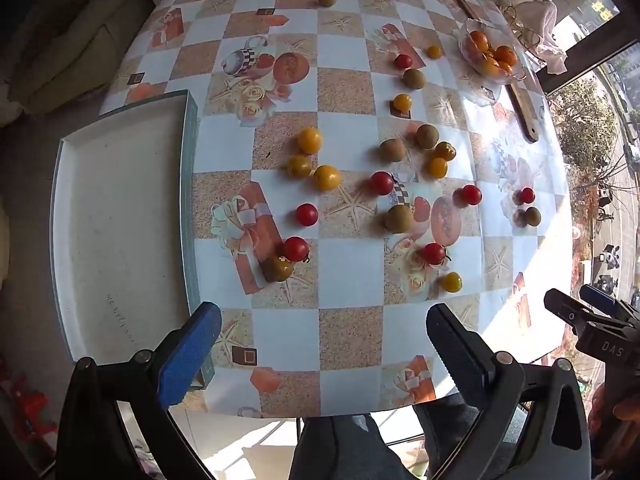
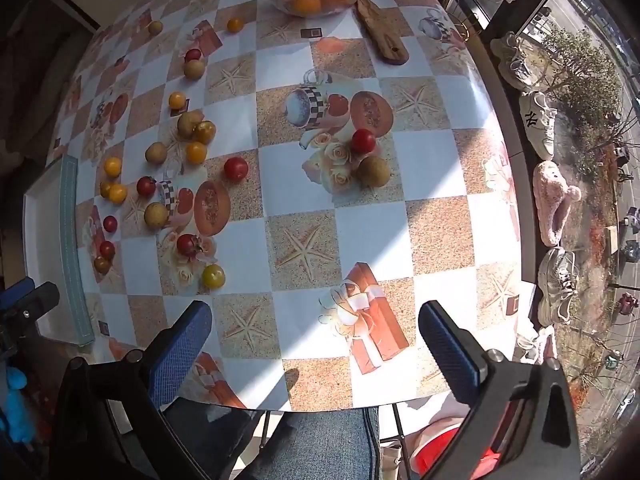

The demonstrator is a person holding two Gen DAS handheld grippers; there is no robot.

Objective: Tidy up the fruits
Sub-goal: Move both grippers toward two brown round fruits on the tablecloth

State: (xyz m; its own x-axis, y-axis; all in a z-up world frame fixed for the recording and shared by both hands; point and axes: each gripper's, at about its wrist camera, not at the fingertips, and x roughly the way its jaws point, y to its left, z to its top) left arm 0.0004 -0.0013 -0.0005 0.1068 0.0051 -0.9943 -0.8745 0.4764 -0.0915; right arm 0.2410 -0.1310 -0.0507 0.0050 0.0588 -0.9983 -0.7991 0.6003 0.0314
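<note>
I am holding my left gripper (image 1: 324,336) high over the table (image 1: 352,344), pointing down, its blue-padded jaws spread wide with nothing between them; only the checkered tablecloth (image 1: 348,80) is showing in the gap. My right gripper (image 2: 316,336) is hanging the same way over the near edge of the table, jaws wide apart and gripping nothing, with the printed gift box pattern lying between them. In the left wrist view the fruits are sitting loose across the middle of the frame: red cherry tomatoes (image 1: 307,215), yellow cherry tomatoes (image 1: 327,177) and brownish-green round fruits (image 1: 399,219), mostly apart from one another, though one red tomato (image 1: 296,248) is touching a darker fruit (image 1: 279,268) just below it. The white tray (image 1: 120,220) with a teal rim is lying at the left of that frame, overhanging the table edge, and holding no fruit. At the upper right a glass bowl (image 1: 491,54) is holding oranges, with a wooden board (image 1: 522,114) running beside it. In the right wrist view most of the small fruits are sitting at the left of the frame, near the tray's edge (image 2: 74,256), while a red tomato (image 2: 363,141) and a brownish-green fruit (image 2: 373,171) are sitting alone near the centre. Along the right edge of that frame, shoes (image 2: 538,124) are lining the windowsill.
</note>
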